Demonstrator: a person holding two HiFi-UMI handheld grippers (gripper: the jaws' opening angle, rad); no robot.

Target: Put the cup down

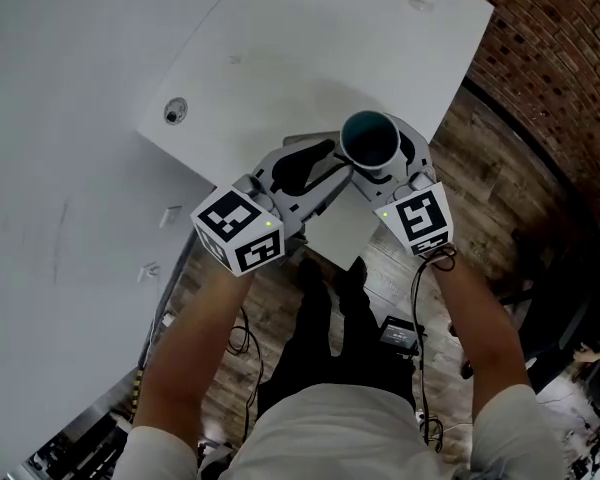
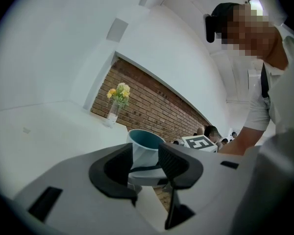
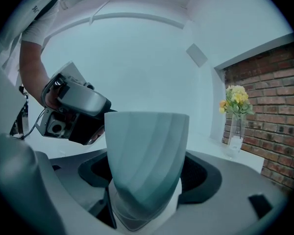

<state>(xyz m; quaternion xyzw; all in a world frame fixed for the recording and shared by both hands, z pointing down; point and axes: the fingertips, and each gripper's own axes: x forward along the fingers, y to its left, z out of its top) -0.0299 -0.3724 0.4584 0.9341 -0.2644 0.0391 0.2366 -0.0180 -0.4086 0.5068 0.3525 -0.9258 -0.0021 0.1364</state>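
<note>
While our right hand-held gripper (image 3: pixel 147 182) pinches the cup (image 3: pixel 147 151) and the left hand-held gripper (image 2: pixel 146 166) stands spread, we judge the next move: lower it onto the worktop (image 1: pixel 310 58), then release.

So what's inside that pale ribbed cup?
Looking down into the pale ribbed cup, only its teal-blue inner wall shows, with nothing in it. The very bottom is in shadow, so something small there could stay unseen.

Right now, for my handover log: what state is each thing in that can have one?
Pale faceted cup with teal inside: upright, held.
Right gripper: jaws shut on the cup.
Left gripper: jaws open, gripping nothing.
Clear glass vase with yellow flowers: upright on the white table.
</note>
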